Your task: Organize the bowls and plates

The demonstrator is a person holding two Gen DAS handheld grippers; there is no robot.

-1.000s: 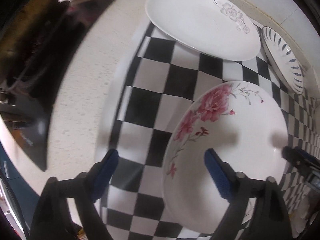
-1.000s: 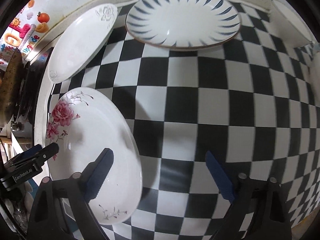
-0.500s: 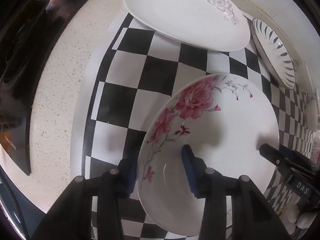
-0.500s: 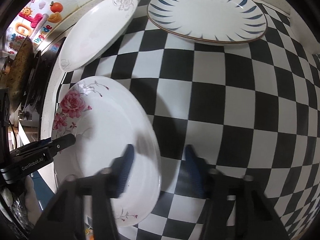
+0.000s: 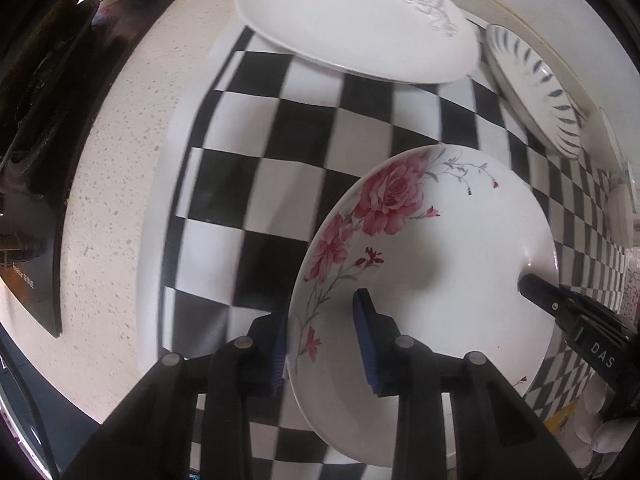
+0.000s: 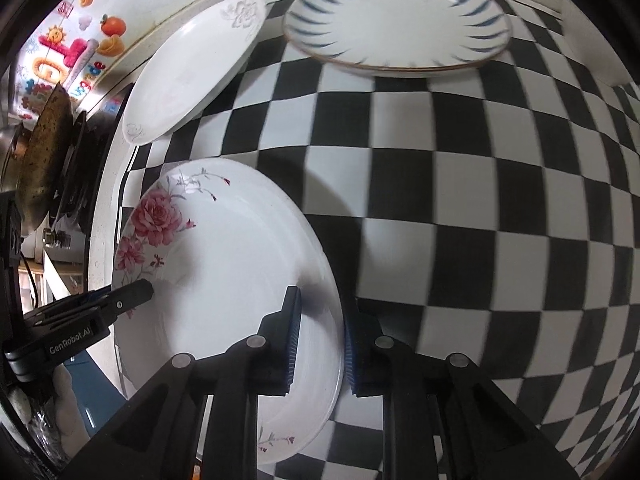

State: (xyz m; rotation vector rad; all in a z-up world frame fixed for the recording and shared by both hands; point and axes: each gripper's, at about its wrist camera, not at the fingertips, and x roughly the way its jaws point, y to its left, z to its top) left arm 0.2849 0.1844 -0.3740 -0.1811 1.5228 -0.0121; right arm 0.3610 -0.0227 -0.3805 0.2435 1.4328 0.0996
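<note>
A white plate with pink roses (image 5: 440,280) (image 6: 224,264) sits between my two grippers over a black-and-white checked cloth (image 5: 280,140) (image 6: 480,200). My left gripper (image 5: 322,344) is closing, its blue pads on either side of the plate's left rim, one under the rim and one on the inside. My right gripper (image 6: 320,340) is closing on the opposite rim the same way. Each gripper's tip shows in the other's view, the right fingertip (image 5: 536,284) and the left fingertip (image 6: 136,292). The plate stays sharp while the cloth blurs.
A white oval plate with a grey flower (image 5: 352,20) (image 6: 188,80) and a blue-striped plate (image 5: 536,92) (image 6: 400,20) lie at the far side of the cloth. A dark hob with a pan (image 6: 44,148) lies on the speckled counter (image 5: 120,160) to the left.
Both grippers went from wide open to closed over opposite rims of the rose plate. The left view has shifted so the plate now sits further right, held between both.
</note>
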